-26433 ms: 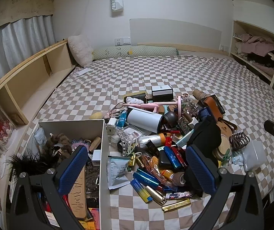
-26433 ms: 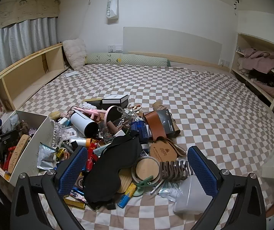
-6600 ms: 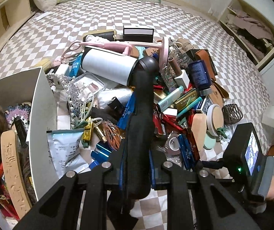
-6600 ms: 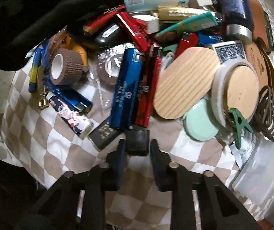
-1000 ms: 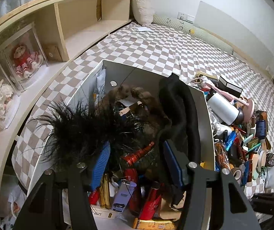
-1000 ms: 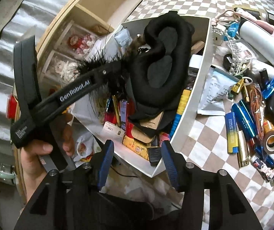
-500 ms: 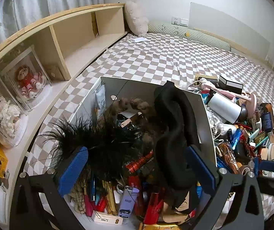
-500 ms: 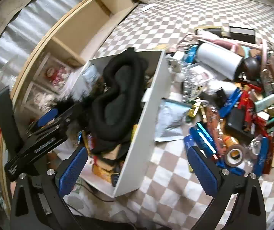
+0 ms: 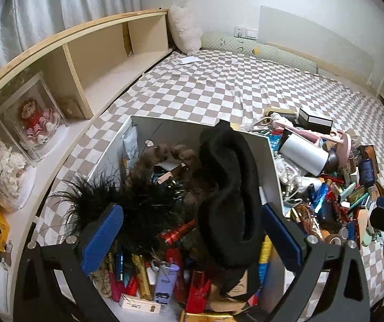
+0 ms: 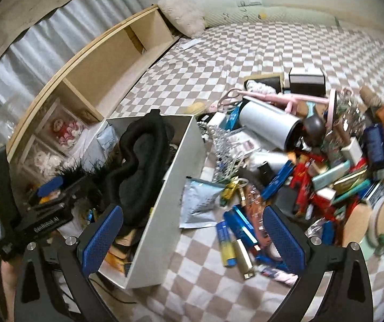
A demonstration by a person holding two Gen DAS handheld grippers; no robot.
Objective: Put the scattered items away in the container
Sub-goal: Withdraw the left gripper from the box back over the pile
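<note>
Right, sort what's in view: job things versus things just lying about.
Job:
white box
black eye mask, already in it
white tumbler
blue lighters
silver pouch

Lying about:
doll cases
fluffy pillow
curtain

Right-hand clutter (image 10: 353,177) motion-blurred

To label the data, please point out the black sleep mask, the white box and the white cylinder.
black sleep mask (image 9: 229,187): left wrist view, padded middle.
white box (image 10: 162,209): right wrist view, outer side wall.
white cylinder (image 10: 267,123): right wrist view, its side.
</note>
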